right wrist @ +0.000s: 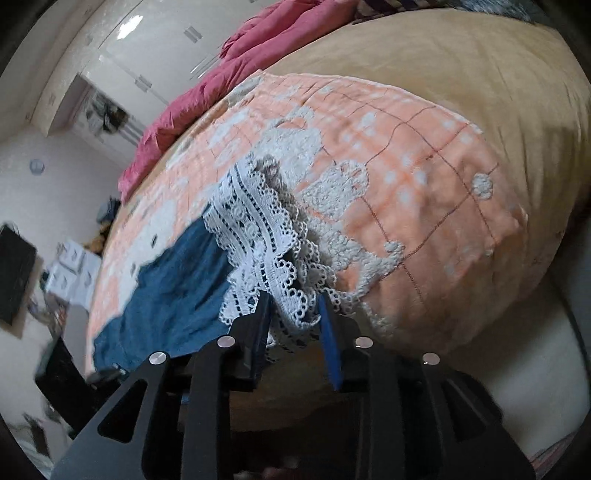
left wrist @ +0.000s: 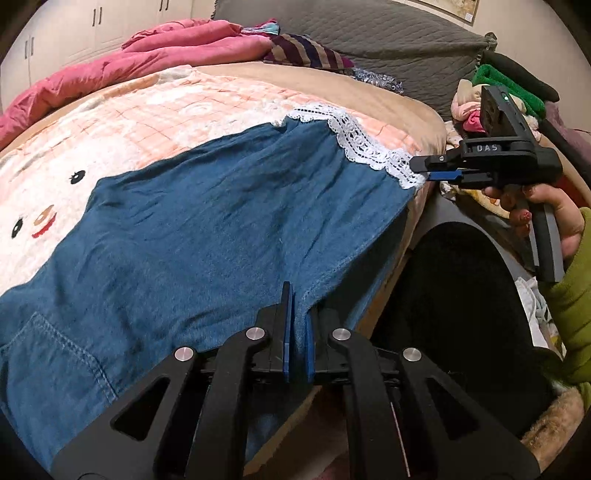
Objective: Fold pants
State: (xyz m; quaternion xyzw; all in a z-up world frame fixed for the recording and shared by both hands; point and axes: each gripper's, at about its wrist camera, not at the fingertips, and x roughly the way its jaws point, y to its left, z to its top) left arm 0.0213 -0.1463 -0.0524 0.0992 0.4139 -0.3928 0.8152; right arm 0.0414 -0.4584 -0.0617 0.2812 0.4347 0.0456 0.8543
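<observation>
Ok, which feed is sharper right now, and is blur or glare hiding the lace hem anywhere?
Left wrist view: sharp, evenly lit, the lace hem crisp, strong fisheye bend at the edges. Right wrist view: motion-smeared, mostly on the left side; glare on the wardrobe; lace still readable.

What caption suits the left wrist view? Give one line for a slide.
Left gripper pinches the blue pants at the bed's edge; right gripper meets the lace hem.
</observation>
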